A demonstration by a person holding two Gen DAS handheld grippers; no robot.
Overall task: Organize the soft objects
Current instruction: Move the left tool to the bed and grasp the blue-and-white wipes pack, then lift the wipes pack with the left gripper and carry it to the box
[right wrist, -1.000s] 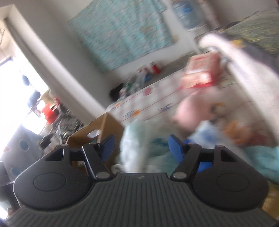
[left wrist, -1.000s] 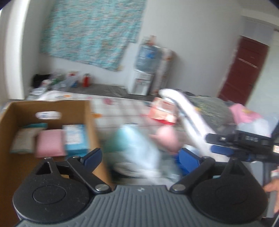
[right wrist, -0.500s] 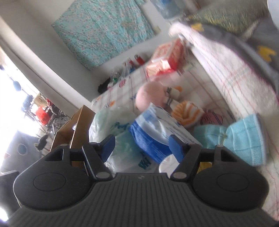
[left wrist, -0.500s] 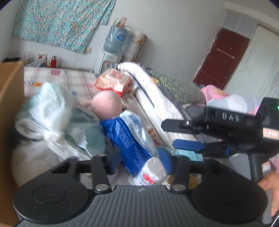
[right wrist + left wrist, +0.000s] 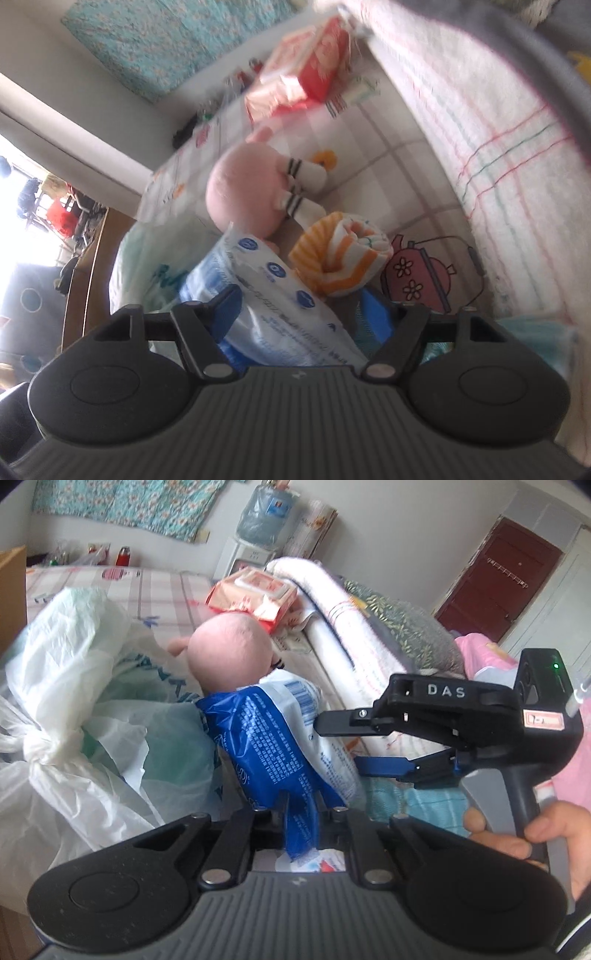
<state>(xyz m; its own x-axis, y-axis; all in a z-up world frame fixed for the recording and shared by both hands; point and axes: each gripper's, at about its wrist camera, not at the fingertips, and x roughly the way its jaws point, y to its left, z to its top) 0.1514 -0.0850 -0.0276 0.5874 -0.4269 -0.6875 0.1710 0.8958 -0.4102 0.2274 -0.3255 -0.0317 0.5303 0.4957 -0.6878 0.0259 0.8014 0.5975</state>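
The left gripper (image 5: 301, 812) has its two fingers pressed together on a thin flap at the near end of the blue and white soft pack (image 5: 280, 738), which lies on the checked bed sheet (image 5: 162, 590). The right gripper (image 5: 340, 744) is spread wide, its fingers straddling the far side of the same pack without clearly touching it.

Against the pack's left side sits a knotted white plastic bag (image 5: 74, 686). Just behind the pack rests a pink plush toy (image 5: 229, 653), and farther behind that a red packet (image 5: 255, 594). To the pack's right lies a rolled orange striped cloth (image 5: 343, 258).

The likely risk: the pinch holds only loose wrapper, so lifting could tear it or let the pack slip and swing. Dragging it could also snag the plastic bag and nudge the plush toy.
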